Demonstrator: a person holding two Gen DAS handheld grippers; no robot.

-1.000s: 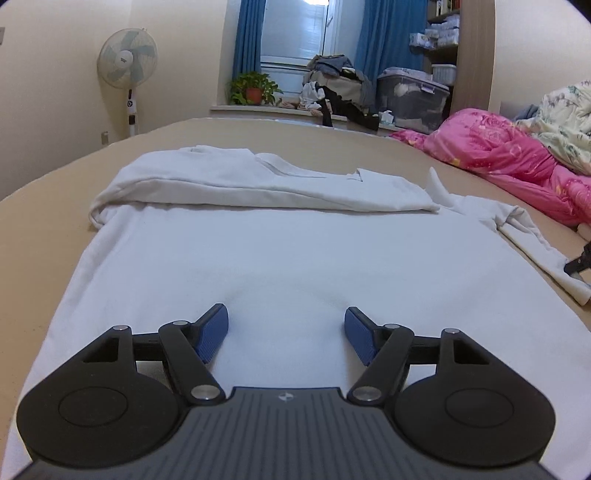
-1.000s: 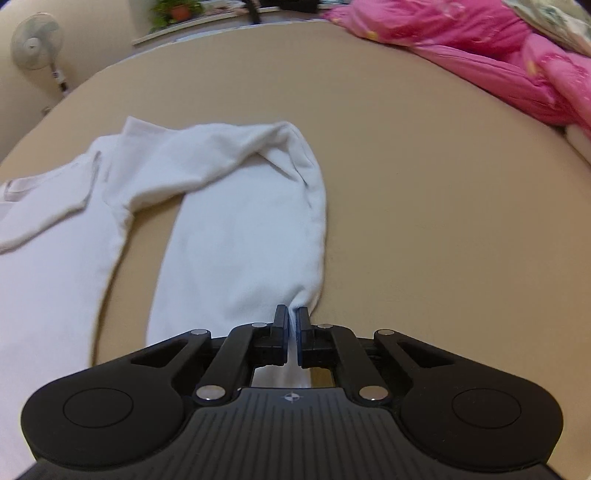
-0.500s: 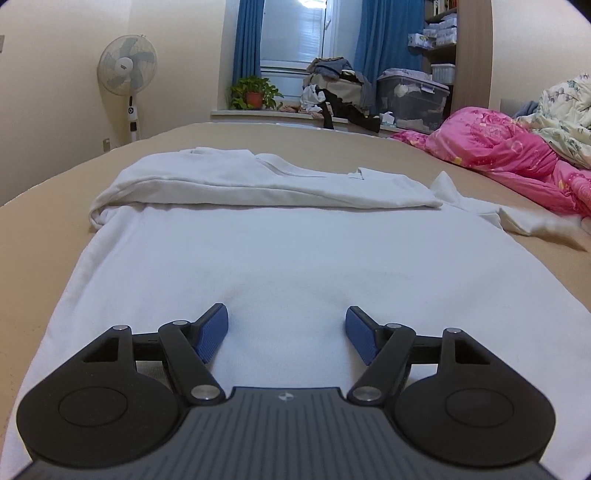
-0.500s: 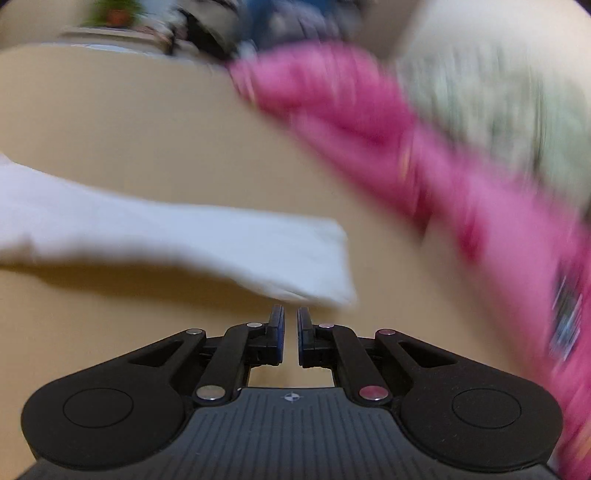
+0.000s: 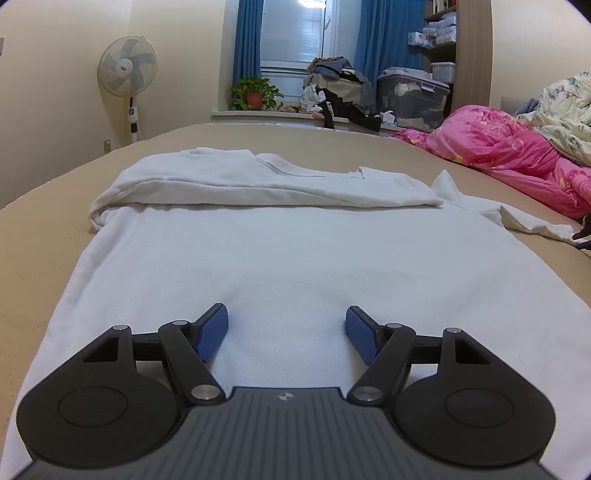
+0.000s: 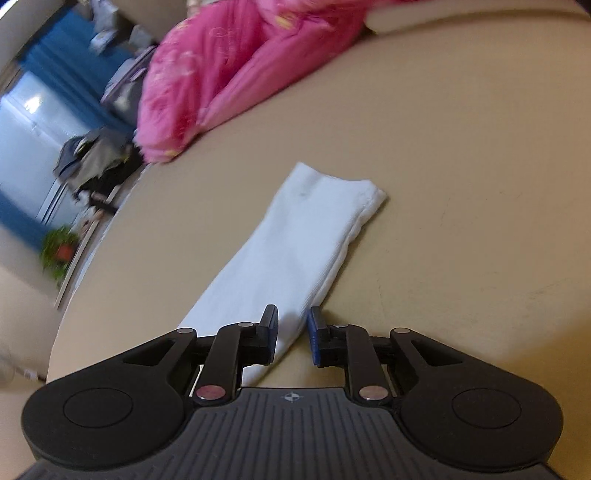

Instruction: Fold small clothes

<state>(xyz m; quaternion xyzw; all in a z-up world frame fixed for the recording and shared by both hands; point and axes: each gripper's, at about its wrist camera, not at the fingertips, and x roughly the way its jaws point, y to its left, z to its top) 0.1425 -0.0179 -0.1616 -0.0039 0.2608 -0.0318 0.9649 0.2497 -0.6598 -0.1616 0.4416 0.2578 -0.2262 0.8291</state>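
As its jaws open, the right claw [image 6: 291,334] straddles the white sleeve [image 6: 295,254].

A tan bed [image 5: 44,236] fills the lower half of the left wrist view and most of the right wrist view. Cream walls [image 5: 55,37] rise behind it. At upper left stands a white fan [image 5: 127,72]. At top centre a bright window [image 5: 291,35] sits between blue curtains [image 5: 247,40], with a potted plant [image 5: 255,94] on the sill [image 5: 258,115] below. Right of the plant lies a heap of clothes [image 5: 334,88], then a clear storage bin [image 5: 412,96]. A wooden shelf unit [image 5: 471,51] with boxes stands at upper right. A pink quilt [image 5: 495,144] and a floral quilt [image 5: 565,107] lie along the bed's right edge.
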